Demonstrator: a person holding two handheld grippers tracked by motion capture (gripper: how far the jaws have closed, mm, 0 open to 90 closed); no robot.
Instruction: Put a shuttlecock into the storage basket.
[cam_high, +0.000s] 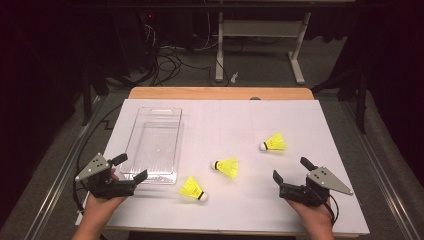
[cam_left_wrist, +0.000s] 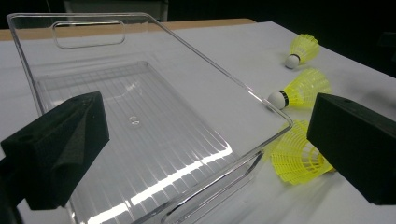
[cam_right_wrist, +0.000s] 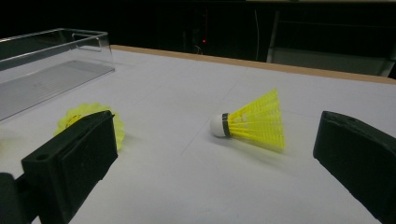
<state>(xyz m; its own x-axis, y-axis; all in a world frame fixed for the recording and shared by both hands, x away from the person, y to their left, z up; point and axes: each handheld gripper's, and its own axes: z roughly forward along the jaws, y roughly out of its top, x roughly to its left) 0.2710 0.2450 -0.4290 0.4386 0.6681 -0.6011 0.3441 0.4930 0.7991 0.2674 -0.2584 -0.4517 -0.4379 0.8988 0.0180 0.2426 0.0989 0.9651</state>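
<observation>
Three yellow shuttlecocks with white corks lie on the white table top: one at the near centre (cam_high: 193, 189), one in the middle (cam_high: 226, 166), one farther right (cam_high: 273, 143). My left gripper (cam_high: 131, 167) stands open at the near end of a clear plastic tray (cam_high: 152, 112), with nothing between its jaws. In the left gripper view the tray's rim (cam_left_wrist: 219, 70) runs ahead of the gripper (cam_left_wrist: 205, 140), and the shuttlecocks (cam_left_wrist: 296, 158) (cam_left_wrist: 301, 88) (cam_left_wrist: 303, 49) lie to its right. My right gripper (cam_high: 291, 170) is open and empty. It faces the right shuttlecock (cam_right_wrist: 254, 121) across bare table.
The tray holds nothing. In the right gripper view the middle shuttlecock (cam_right_wrist: 88, 114) sits partly behind the left jaw, and the tray (cam_right_wrist: 56, 51) stands far left. A wooden table edge (cam_high: 220, 93) runs along the back, with cables and a desk frame (cam_high: 260, 30) beyond.
</observation>
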